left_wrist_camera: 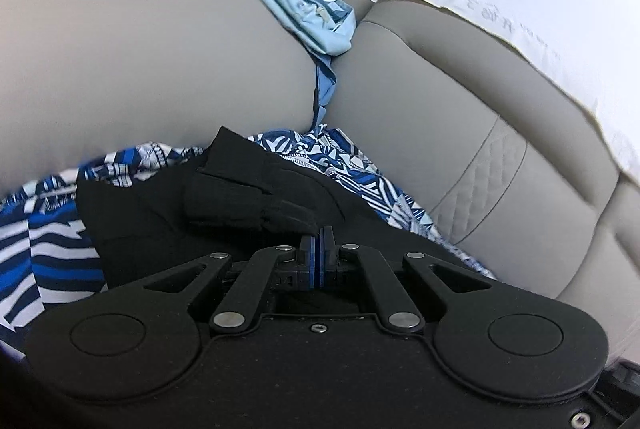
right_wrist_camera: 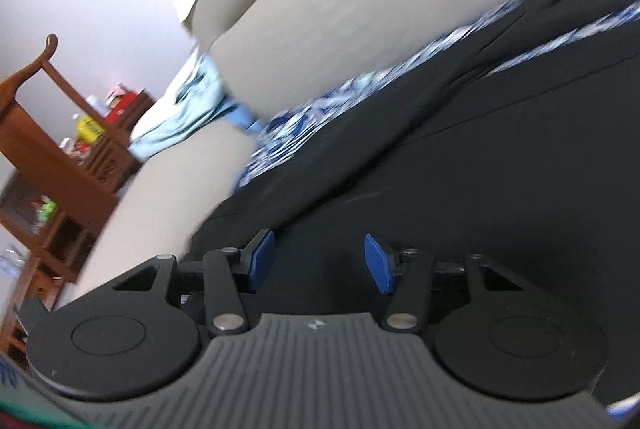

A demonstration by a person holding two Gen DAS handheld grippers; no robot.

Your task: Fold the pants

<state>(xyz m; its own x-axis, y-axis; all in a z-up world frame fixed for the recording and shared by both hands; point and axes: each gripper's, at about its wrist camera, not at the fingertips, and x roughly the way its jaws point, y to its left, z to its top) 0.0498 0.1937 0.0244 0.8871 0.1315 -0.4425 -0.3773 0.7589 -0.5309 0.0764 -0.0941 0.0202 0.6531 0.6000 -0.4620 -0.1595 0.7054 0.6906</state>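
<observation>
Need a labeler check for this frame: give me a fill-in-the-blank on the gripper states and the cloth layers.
1. The left gripper has its blue pads pressed ____.
2. The right gripper is ____, with nothing between its pads.
3. The black pants lie on a patterned cloth coloured ____ and white.
4. A light blue garment sits tucked between two ____ sofa cushions.

Missing words: together; open; blue; beige

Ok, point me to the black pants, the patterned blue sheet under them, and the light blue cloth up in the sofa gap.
black pants [left_wrist_camera: 160, 225], left wrist view, flat panel left of the bunched waistband.
patterned blue sheet [left_wrist_camera: 52, 249], left wrist view, striped left part.
light blue cloth [left_wrist_camera: 280, 1], left wrist view, upper bunched part.
</observation>
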